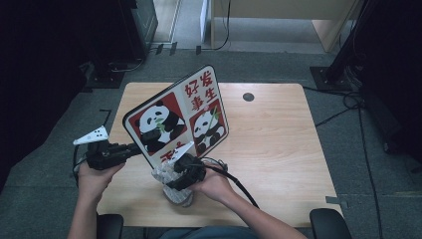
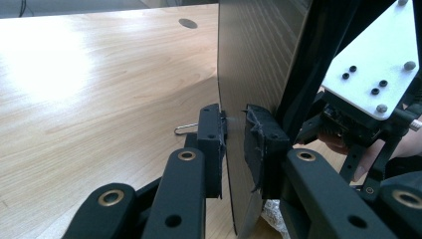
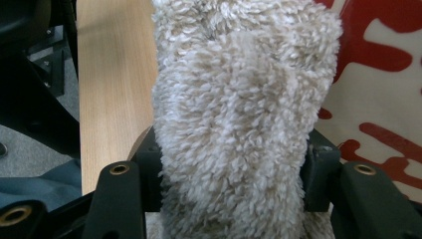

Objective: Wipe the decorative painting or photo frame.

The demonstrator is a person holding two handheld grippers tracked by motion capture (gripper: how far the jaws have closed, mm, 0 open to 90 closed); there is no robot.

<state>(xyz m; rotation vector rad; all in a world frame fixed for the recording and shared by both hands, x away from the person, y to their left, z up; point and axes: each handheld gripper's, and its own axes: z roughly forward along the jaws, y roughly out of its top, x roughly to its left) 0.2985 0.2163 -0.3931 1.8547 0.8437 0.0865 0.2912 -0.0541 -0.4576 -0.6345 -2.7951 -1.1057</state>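
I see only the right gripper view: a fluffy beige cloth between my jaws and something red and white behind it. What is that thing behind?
Observer: It is a panda board, with two pandas on red squares and red Chinese characters, tilted up from the table.
Operator: Who holds it up?
Observer: The left gripper pinches the board's edge between its jaws, as the left gripper view shows.
Operator: And where is my cloth relative to the board?
Observer: In the high view the fluffy cloth held by the right gripper lies at the board's lower edge, near the table's front.
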